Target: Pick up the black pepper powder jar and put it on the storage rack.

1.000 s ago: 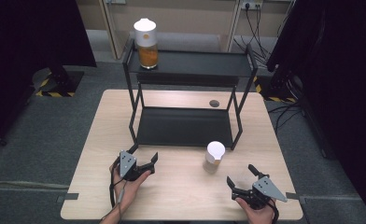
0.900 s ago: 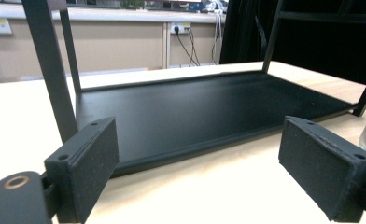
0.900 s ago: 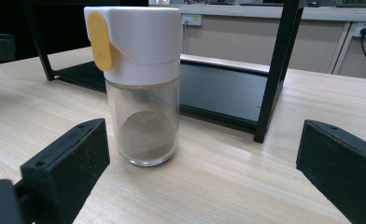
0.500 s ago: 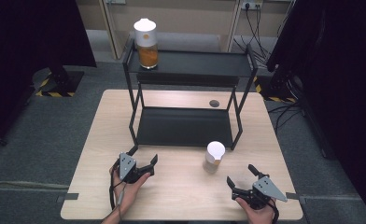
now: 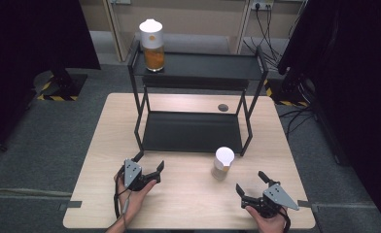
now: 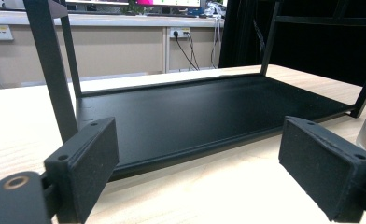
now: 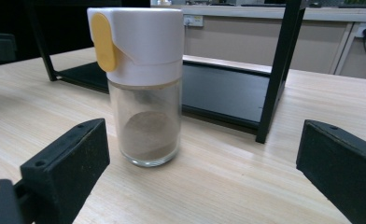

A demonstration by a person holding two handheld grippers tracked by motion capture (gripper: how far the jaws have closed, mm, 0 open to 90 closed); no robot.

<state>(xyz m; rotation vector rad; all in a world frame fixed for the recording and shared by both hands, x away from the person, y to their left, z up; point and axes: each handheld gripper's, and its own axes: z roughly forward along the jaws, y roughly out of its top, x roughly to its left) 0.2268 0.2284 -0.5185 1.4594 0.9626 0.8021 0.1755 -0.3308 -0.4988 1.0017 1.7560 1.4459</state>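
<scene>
A clear glass shaker with a white lid (image 5: 223, 163) (image 7: 144, 88) stands upright on the wooden table just in front of the black two-tier rack (image 5: 193, 131) (image 6: 204, 112). It holds a little brown powder at the bottom. A second jar with a white lid and orange contents (image 5: 152, 44) stands on the rack's top shelf at the left. My left gripper (image 5: 149, 162) (image 6: 195, 172) rests near the table's front left, open and empty, facing the rack's lower shelf. My right gripper (image 5: 251, 182) (image 7: 200, 172) rests at the front right, open, with the shaker a short way ahead of its jaws.
A small dark round disc (image 5: 222, 107) lies on the table behind the rack at the right. Bare wood (image 5: 188, 194) stretches between the two hands. Dark curtains hang on both sides, and cables trail on the floor at the far right.
</scene>
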